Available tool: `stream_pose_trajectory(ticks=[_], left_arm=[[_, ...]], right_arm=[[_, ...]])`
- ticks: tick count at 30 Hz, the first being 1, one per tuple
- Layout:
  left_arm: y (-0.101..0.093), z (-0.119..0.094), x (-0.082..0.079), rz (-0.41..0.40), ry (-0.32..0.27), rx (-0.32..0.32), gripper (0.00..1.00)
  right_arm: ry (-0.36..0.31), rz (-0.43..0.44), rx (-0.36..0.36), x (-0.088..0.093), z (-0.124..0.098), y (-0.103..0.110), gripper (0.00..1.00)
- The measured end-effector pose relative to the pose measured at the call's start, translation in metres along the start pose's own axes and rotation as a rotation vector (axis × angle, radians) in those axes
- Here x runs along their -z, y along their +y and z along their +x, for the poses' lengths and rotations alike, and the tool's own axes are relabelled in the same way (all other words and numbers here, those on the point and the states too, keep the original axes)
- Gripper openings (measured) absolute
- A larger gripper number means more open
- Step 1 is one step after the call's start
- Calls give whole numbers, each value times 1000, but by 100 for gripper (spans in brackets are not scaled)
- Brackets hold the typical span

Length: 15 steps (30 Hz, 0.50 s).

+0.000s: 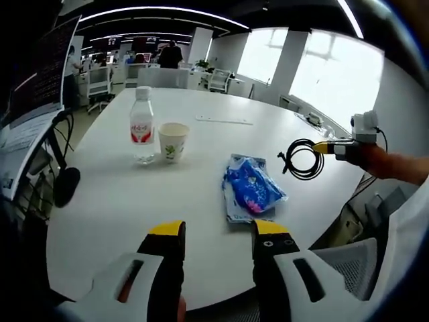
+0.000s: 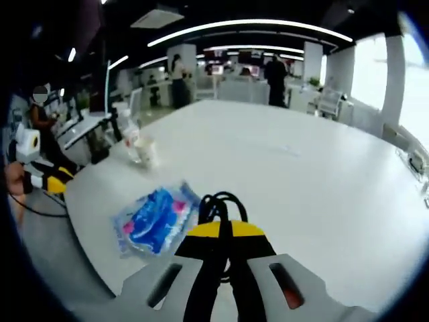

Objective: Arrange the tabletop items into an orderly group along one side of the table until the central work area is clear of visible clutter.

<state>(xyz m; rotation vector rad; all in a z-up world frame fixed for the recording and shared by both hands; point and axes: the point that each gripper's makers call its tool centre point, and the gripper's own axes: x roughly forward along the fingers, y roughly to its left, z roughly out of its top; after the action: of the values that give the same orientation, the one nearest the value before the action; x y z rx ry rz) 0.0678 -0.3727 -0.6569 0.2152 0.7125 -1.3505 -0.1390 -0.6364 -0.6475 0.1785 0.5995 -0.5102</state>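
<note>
Right hand-held gripper (image 2: 224,231): jaws closed on a coiled black cable (image 2: 220,203), held above the table (image 2: 315,174). Left gripper view confirms it: the right hand-held gripper (image 1: 326,147) comes in from the right with the cable (image 1: 303,159) hanging off its tips, over the table (image 1: 134,201) edge, to the right of the blue packet.

Left hand-held gripper (image 1: 218,231): jaws apart at a moderate width, nothing between them, hovering over the near table edge.

Items on table: water bottle (image 1: 141,125) with red label and paper cup (image 1: 173,141), just beside each other, upright, far-left area. Blue plastic packet (image 1: 250,188) lies flat, nearer centre, apart from that pair. A thin white strip (image 1: 224,120) lies farther back; cannot identify it.

Step judged: cable in transit, not yet placed. Next move likely calls for carrying it across to the bottle/cup side and setting it down close by, coil kept together. Packet remains to be shifted
</note>
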Motion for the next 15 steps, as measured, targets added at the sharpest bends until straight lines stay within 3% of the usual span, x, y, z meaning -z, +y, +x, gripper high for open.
stream_pose_trajectory(ticks=[15], left_arm=[[6,-3,2,-16,-3,-20,38]], right_arm=[[44,67,-9,14,14,7,0]])
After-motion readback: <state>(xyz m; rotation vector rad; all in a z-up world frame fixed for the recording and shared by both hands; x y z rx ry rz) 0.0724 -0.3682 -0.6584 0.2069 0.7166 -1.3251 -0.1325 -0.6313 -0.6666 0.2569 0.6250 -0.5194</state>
